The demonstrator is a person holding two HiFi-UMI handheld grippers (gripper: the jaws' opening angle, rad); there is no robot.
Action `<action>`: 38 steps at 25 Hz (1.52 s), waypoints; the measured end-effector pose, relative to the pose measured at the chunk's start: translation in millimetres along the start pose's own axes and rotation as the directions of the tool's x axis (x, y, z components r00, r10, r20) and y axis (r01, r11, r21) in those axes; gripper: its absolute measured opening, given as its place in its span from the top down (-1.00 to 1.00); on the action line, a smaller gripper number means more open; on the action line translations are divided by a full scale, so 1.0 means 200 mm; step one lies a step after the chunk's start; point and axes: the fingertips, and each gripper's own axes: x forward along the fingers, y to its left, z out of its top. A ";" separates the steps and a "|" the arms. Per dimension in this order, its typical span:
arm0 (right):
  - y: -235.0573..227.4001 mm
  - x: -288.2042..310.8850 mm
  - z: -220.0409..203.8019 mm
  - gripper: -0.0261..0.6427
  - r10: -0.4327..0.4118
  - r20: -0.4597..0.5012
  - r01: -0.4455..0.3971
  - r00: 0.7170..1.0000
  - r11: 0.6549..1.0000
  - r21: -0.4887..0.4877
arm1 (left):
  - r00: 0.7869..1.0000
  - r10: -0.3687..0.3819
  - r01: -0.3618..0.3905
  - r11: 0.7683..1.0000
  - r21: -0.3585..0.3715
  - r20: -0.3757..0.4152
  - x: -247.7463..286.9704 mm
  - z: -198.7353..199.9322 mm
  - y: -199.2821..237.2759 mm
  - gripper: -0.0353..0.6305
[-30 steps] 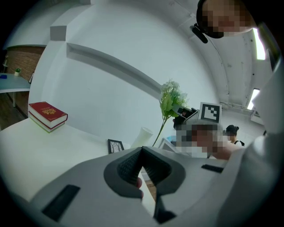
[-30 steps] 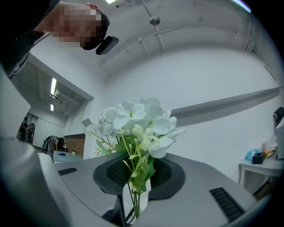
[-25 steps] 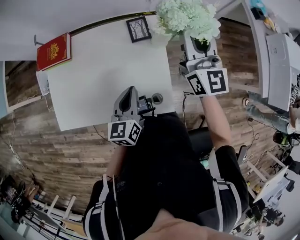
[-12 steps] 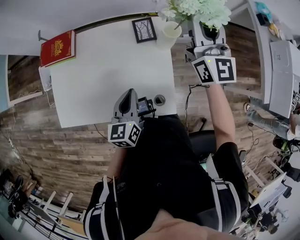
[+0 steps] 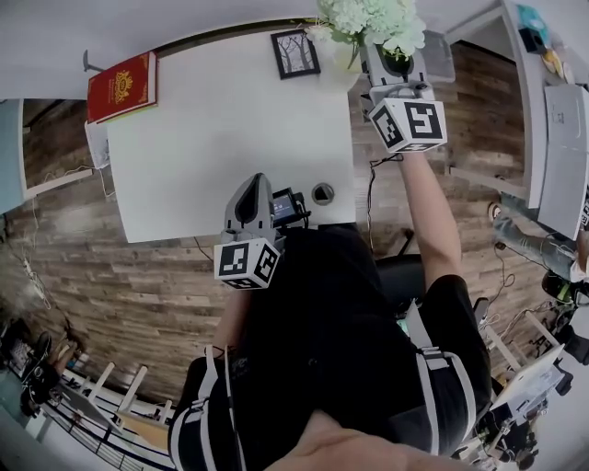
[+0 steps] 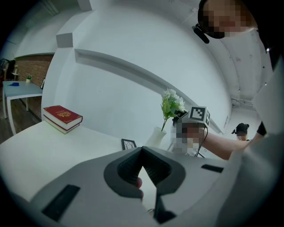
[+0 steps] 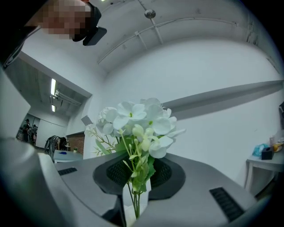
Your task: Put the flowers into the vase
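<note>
Right gripper (image 5: 388,57) jaws pinching flowers (image 5: 368,18) by stems, hovering just over vase (image 5: 337,70) at counter (image 5: 212,138) far corner. Risk: stems snagging rim, tipping vase off edge. Left gripper (image 5: 250,198) jaws together, holding nothing, not steadying anything.

Right gripper (image 5: 391,63) holds flowers (image 5: 368,17) beside white vase (image 5: 337,66).

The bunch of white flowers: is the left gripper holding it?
No, the bunch of white flowers is clamped by its green stems in the right gripper; the left gripper is empty.
</note>
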 end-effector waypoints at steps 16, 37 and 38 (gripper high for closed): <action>-0.06 -0.02 -0.29 0.65 -0.034 -0.098 0.035 0.995 0.999 0.014 | 1.000 0.029 -0.029 1.000 0.007 0.006 -0.02 0.01 0.02 0.75; 0.00 -0.09 -0.47 0.65 -0.076 -0.172 0.072 0.982 0.997 -0.027 | 1.000 0.028 -0.028 1.000 -0.004 -0.008 -0.08 -0.05 0.07 0.75; 0.00 -0.09 -0.47 0.65 -0.077 -0.177 0.072 0.981 0.997 -0.034 | 1.000 0.026 -0.026 1.000 -0.003 -0.006 -0.08 -0.04 0.07 0.75</action>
